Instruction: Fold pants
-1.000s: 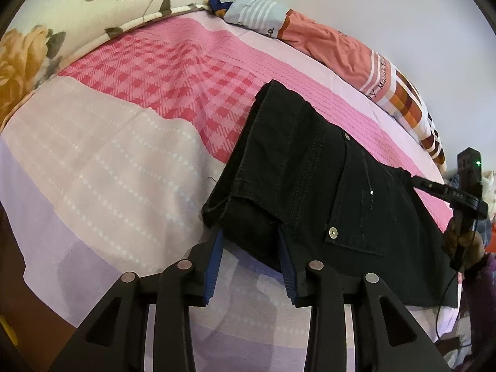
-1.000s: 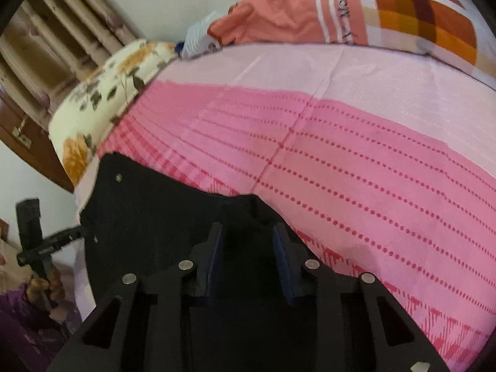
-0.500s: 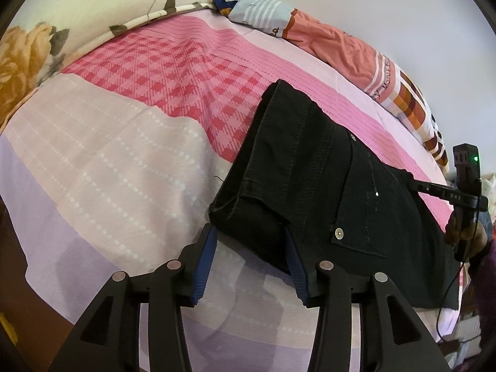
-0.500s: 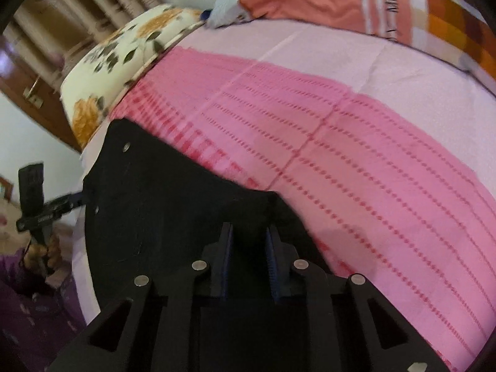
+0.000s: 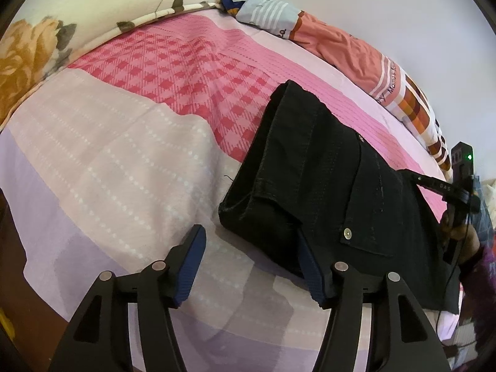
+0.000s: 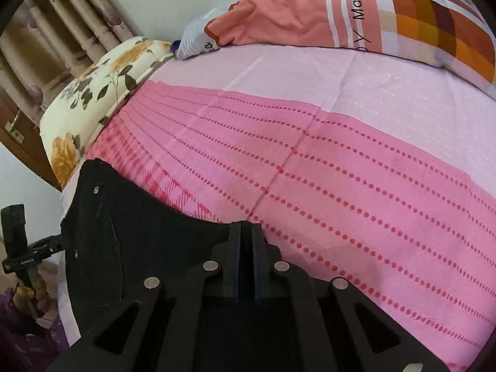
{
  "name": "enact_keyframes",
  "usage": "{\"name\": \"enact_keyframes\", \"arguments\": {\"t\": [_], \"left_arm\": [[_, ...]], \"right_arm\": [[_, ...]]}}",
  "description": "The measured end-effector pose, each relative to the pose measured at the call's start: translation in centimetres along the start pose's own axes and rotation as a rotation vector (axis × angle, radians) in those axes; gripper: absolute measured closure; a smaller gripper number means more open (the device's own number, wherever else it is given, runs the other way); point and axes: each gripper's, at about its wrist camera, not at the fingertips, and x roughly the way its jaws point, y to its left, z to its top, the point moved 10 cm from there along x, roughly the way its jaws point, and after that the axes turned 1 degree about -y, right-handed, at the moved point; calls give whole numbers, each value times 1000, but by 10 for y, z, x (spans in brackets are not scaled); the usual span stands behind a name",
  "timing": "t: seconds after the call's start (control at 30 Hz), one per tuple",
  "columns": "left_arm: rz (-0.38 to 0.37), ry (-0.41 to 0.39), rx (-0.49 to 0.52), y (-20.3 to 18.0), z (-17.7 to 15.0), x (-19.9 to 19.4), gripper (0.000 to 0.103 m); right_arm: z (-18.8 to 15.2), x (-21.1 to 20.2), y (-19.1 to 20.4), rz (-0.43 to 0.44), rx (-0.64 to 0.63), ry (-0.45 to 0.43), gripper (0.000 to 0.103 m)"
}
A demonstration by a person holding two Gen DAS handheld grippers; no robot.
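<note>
Black pants [image 5: 325, 186] lie folded on the pink bedsheet [image 5: 186, 71]. My left gripper [image 5: 249, 238] hangs over their near left corner. Its jaws are opening, and the blue pads stand apart either side of the folded hem without pressing on it. In the right wrist view the pants [image 6: 124, 241] spread to the left and under the tool. My right gripper [image 6: 246, 229] is shut on the pants' far edge, where the cloth meets the sheet [image 6: 341, 186]. At the right rim of the left wrist view, a hand [image 5: 455, 232] holds that tool.
A floral pillow [image 5: 62, 24] lies at the head of the bed, also seen in the right wrist view [image 6: 93, 93]. An orange striped blanket [image 6: 341, 15] runs along the wall. The bed's edge drops off at lower left [image 5: 18, 248]. Curtains [image 6: 46, 31] hang beyond.
The left jaws have spread wide and let go of the pants' hem. The right jaws have closed together on the cloth, and the right hand has shifted slightly over the pants.
</note>
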Motion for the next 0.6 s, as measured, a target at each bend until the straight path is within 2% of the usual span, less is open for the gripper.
{"name": "enact_keyframes", "arguments": {"t": [0.27,0.3,0.33,0.4,0.53,0.6], "left_arm": [[4,-2,-1,1,1,-1,40],[9,-3,1,1,1,-1,40],[12,-4,1,2,2,-1,39],[20,-6,8,2,4,-2,39],[30,-9,17,0,6,-2,39],[33,-17,25,0,7,-3,39]], "right_arm": [[0,-4,-5,87,89,-38,95],[0,-5,-4,89,92,-44,93],[1,-7,-3,91,93,-52,86],[4,-13,-7,96,119,-81,75],[16,-40,-22,133,247,-188,75],[16,-58,-14,174,257,-224,74]]}}
